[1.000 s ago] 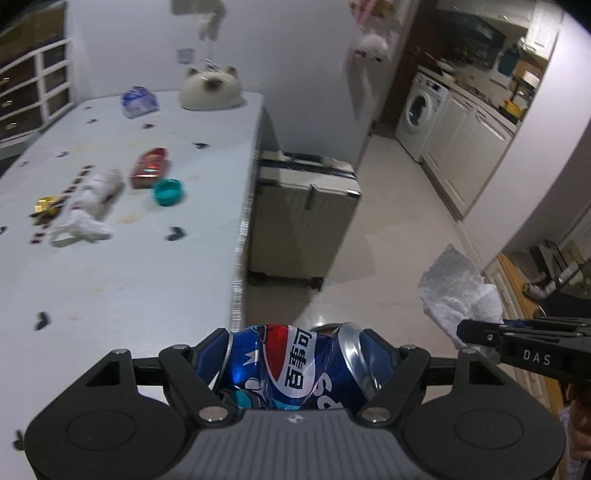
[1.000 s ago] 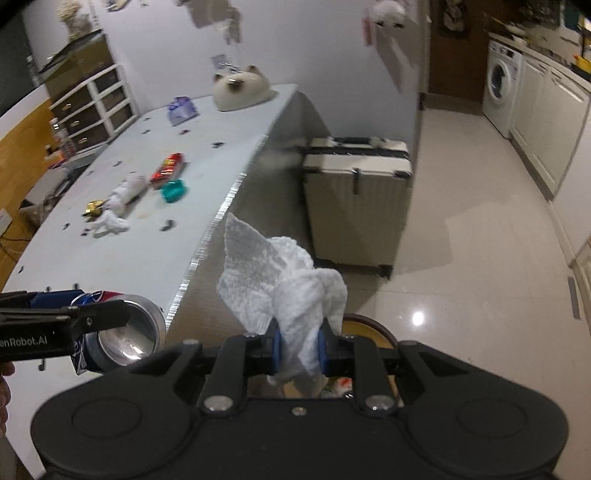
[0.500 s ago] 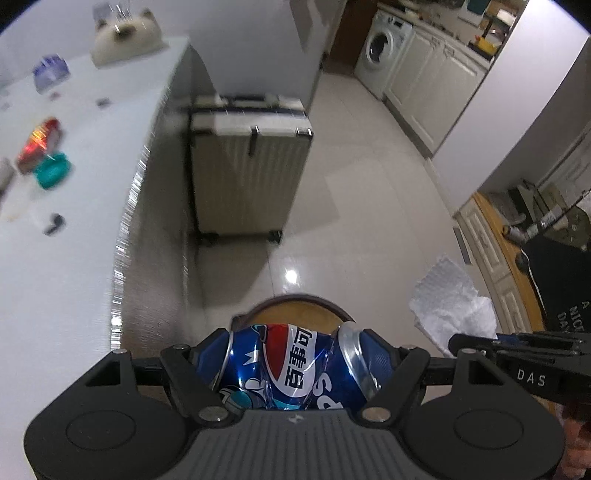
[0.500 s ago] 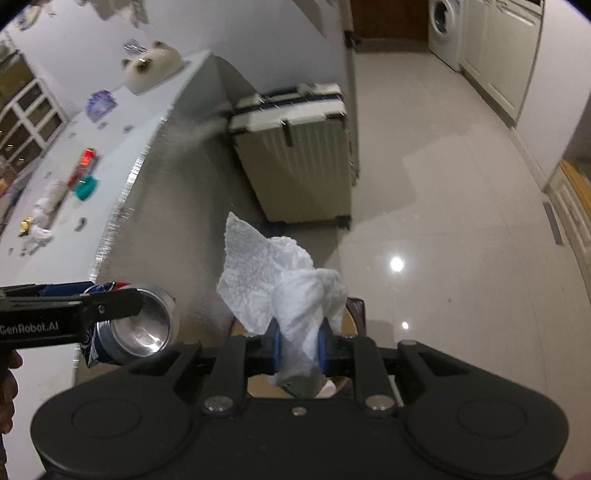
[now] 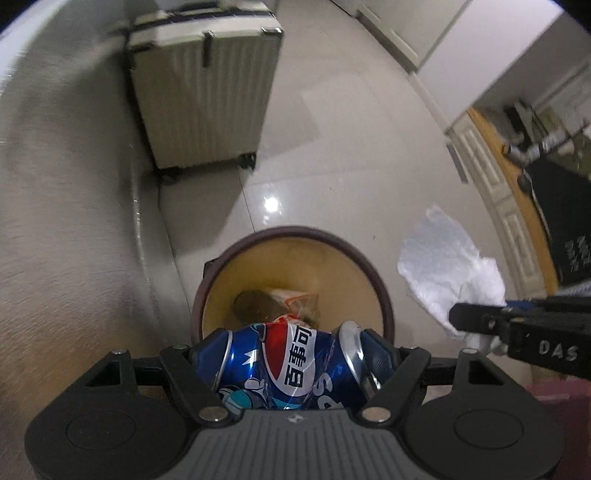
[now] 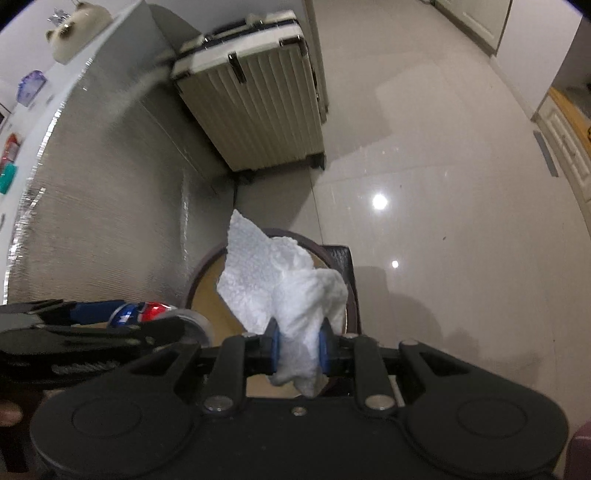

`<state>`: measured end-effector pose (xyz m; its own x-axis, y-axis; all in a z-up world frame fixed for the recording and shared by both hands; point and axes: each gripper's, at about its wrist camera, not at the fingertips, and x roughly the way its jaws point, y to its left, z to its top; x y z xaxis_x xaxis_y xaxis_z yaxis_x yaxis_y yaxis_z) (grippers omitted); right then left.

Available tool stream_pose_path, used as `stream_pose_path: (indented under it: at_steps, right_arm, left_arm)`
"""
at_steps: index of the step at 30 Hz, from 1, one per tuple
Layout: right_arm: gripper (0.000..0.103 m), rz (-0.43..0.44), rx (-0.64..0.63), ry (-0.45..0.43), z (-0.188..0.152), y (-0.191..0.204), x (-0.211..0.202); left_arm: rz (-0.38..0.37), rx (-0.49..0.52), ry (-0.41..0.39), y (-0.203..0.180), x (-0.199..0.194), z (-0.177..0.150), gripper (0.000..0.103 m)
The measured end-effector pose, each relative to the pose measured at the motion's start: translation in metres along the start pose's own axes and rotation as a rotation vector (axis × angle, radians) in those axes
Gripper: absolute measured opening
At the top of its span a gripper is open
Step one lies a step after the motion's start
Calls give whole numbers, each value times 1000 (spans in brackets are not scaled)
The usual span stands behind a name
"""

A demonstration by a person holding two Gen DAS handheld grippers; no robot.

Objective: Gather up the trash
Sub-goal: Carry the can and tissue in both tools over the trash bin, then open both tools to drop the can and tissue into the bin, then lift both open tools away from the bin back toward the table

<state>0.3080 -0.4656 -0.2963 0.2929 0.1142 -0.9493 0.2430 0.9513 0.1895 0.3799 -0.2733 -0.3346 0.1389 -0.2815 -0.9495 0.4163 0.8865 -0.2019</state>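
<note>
A crushed blue Pepsi can (image 5: 291,373) lies crosswise between the fingers of my left gripper (image 5: 291,352), whose jaws are opening with the can still pinched between the pads. It hangs over the near side of a round brown-rimmed bin (image 5: 295,232) that holds a plastic wrapper (image 5: 295,299). My right gripper (image 6: 297,347) is shut on a crumpled white paper towel (image 6: 273,280), which hangs above the bin's rim (image 6: 334,256). In the left wrist view the paper towel (image 5: 450,273) shows to the right of the bin. The can (image 6: 147,310) appears at the left in the right wrist view.
A cream ribbed suitcase (image 5: 203,81) stands on the glossy tile floor beyond the bin, against the table's silvery side (image 5: 66,184). On the table top are a cat-shaped object (image 6: 74,29), a red packet (image 6: 11,147) and a teal item (image 6: 7,177). White cabinets line the right.
Both grippers have sunk from table height and tipped downward. The table top has slid out of view and the bin's opening now shows under the can and the paper towel.
</note>
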Motion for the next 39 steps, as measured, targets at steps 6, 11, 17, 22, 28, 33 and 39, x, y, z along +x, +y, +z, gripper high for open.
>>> stream_pose_path:
  at_steps: [6,11,17,22,28,33,39]
  right_arm:
    - [23,5,8,38,6,4,26]
    - [26,32,-3,85,11,10,45]
    - [62,124,21,84,19,16,65]
    - [78,84,-6,108,16,17,74]
    - [80,93,-24,144,-1,7,70]
    - [87,88,1,142,-9,-4,67]
    - [99,76,15,119,-10,-11,59]
  left_arm:
    - [3,57,132,0,39,-5,98]
    - [-4,25,170,10,43,-15,98]
    - [18,-34,175,26,37,-24,103]
    - [18,-65,162,33,31,-26,103]
    - [23,-78,149,31,32,-26,103]
    - [29,-80,148,31,31,-30,103]
    - [34,-76,143,30,30,-31,103]
